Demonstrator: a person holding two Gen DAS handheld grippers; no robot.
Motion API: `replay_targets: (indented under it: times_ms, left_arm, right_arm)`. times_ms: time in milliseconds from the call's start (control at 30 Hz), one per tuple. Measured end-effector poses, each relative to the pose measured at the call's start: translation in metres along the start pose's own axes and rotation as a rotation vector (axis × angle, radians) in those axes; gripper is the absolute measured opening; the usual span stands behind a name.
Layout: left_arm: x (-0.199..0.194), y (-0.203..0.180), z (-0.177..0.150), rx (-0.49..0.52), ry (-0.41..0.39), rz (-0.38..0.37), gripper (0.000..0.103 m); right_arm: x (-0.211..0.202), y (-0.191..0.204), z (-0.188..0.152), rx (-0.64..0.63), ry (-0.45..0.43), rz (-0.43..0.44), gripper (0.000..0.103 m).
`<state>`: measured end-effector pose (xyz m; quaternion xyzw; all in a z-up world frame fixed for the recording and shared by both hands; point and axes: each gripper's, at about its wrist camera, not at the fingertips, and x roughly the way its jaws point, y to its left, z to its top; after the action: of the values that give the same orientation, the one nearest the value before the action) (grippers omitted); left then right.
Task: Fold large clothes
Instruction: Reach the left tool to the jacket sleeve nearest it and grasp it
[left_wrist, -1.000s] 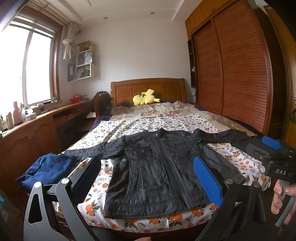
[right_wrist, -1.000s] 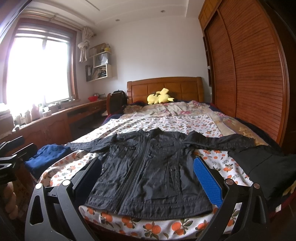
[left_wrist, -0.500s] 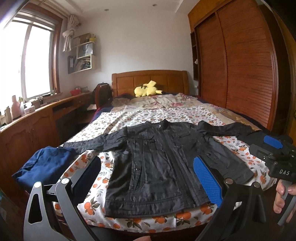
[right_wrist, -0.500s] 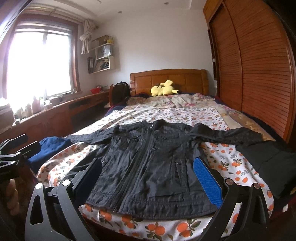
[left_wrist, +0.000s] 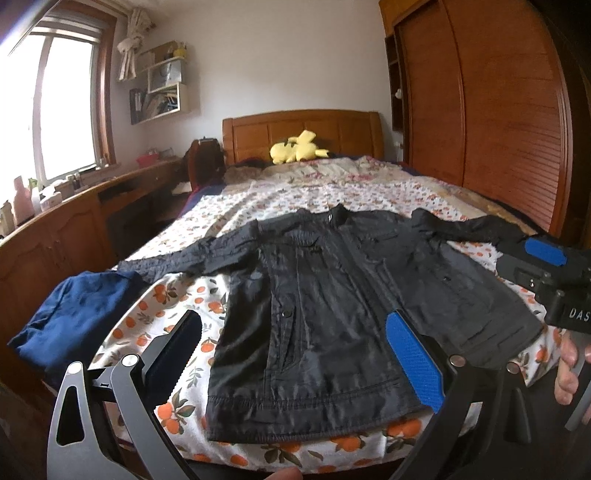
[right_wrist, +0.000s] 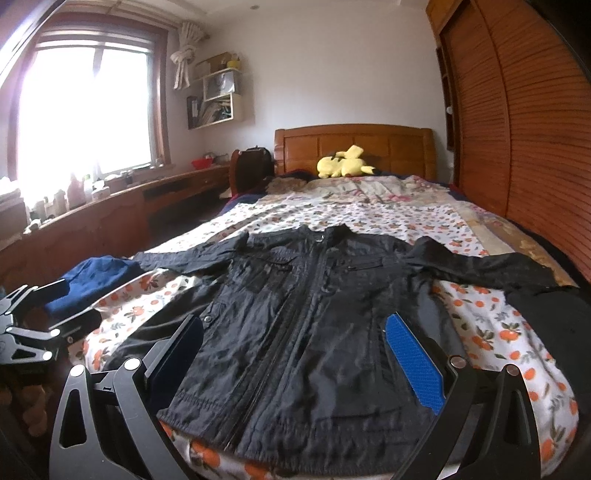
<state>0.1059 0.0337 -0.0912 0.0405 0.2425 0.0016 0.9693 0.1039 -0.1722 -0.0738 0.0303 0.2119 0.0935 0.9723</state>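
Observation:
A black zip jacket (left_wrist: 332, 314) (right_wrist: 314, 332) lies flat and face up on the floral bedspread (left_wrist: 288, 199), collar toward the headboard, both sleeves spread sideways, hem at the bed's near edge. My left gripper (left_wrist: 295, 347) hovers open above the hem, nothing between its fingers. My right gripper (right_wrist: 295, 350) also stands open over the lower front of the jacket. The right tool's body (left_wrist: 546, 280) shows at the right edge of the left wrist view, held by a hand (left_wrist: 569, 369). The left tool (right_wrist: 26, 325) shows at the left edge of the right wrist view.
A folded blue garment (left_wrist: 74, 314) (right_wrist: 92, 284) lies at the bed's left corner. Another dark garment (right_wrist: 554, 325) sits at the right corner. A yellow plush toy (left_wrist: 297, 147) rests by the headboard. A wooden counter (left_wrist: 55, 236) runs along the left, a wardrobe (left_wrist: 498, 110) along the right.
Both grippers have moved forward and tilted down toward the jacket, which now looms larger. Both stay open; the jacket has not moved.

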Motion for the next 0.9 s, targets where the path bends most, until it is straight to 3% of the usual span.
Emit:
replay_targets:
  times_ms: [433, 900]
  left_arm:
    - [0.082, 0.034, 0.0, -0.031, 0.068, 0.017, 0.101]
    - [0.141, 0.089, 0.016, -0.123, 0.132, 0.084, 0.1]
  right_arm:
    - [0.089, 0.0, 0.014, -0.045, 0.005, 0.036, 0.096]
    - [0.182, 0.022, 0.044, -0.074, 0.029, 0.173, 0.096]
